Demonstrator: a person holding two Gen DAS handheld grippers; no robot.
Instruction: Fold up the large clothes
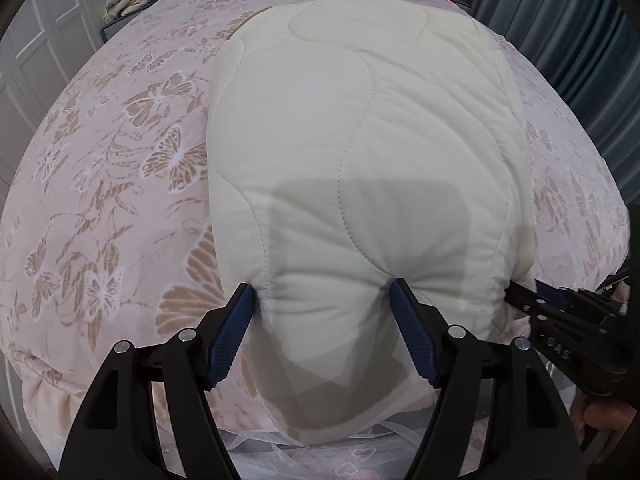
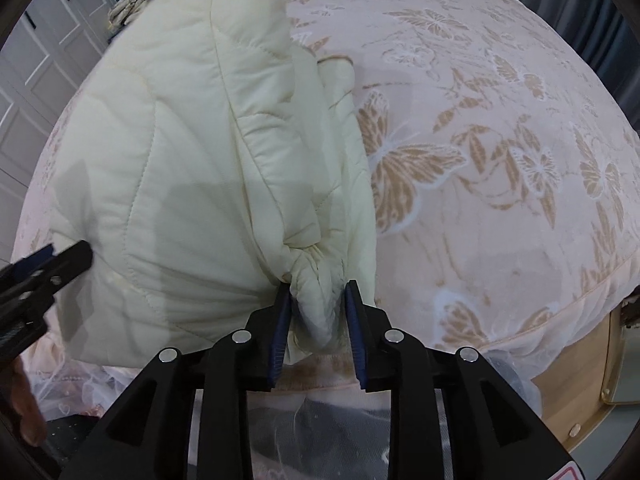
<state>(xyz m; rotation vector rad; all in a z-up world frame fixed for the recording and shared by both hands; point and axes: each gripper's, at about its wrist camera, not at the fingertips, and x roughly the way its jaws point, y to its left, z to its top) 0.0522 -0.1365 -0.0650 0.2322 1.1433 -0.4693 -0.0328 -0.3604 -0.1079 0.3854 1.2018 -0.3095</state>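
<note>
Pink bedding printed with tan butterflies point(image 1: 120, 184) is spread across a bed, and on it a cream quilted garment point(image 1: 360, 152) is laid lengthwise, its near end drawn to the bed's near edge. In the left wrist view, the left gripper point(image 1: 322, 292) is seen with its blue pads set wide, a thick bunch of the garment's hem lying between them; both pads are seen denting the padding, so the hem is taken to be grasped. At the right edge of that view the right gripper point(image 1: 532, 296) is seen at the garment's other corner, and letters on its black body are partly legible, perhaps "BAS". In the right wrist view, the right gripper point(image 2: 316, 292) is shown close up with a narrow gathered fold of the garment point(image 2: 180, 140) between its pads; whether the pads press on it cannot be told for certain. Only this view shows the wooden bed frame point(image 2: 576, 384) and a red-edged label point(image 2: 564, 474), whose writing cannot be read. White cabinet doors point(image 1: 48, 32) are shown in both.
</note>
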